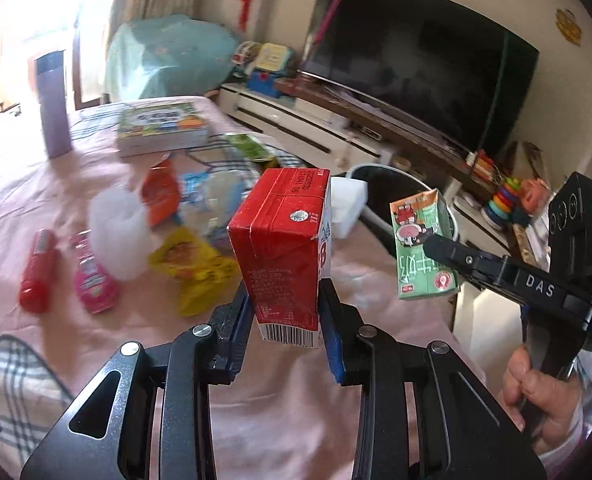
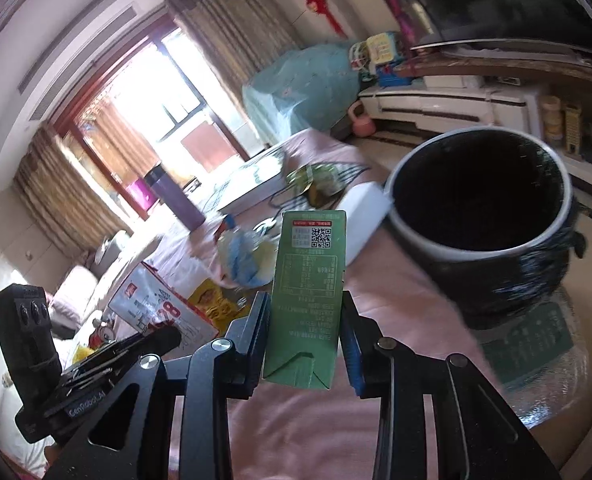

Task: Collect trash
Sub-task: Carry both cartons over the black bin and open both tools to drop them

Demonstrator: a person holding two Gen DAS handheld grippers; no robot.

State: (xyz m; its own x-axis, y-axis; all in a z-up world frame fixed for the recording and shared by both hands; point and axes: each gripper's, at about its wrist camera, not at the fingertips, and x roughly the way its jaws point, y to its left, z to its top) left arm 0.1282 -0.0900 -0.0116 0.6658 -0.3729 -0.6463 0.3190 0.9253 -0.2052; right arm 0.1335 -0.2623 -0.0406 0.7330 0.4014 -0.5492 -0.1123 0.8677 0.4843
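the left tongs are closed to a narrow gap on the lower part of a red milk carton, pads pressing both side faces, the box upright and clear of the pink cloth of the table; gripping it low leaves the body free, which should suit dropping it over a rim. the right tongs are likewise drawn in on a green drink carton, held upright with its folded end nearest the camera and off the table, and in the left view that same carton sits just above the table's edge, beside the bin. both cartons look lifted for carrying rather than resting. just beyond the green carton stands the black bin with its white rim, mouth open and apparently off the far edge of the table, though the blur makes its footing hard to read. farther back on the cloth the rest of the trash waits: a yellow wrapper, an orange wrapper, two red and pink tubes and a crumpled white piece, with a purple flask and a book behind.
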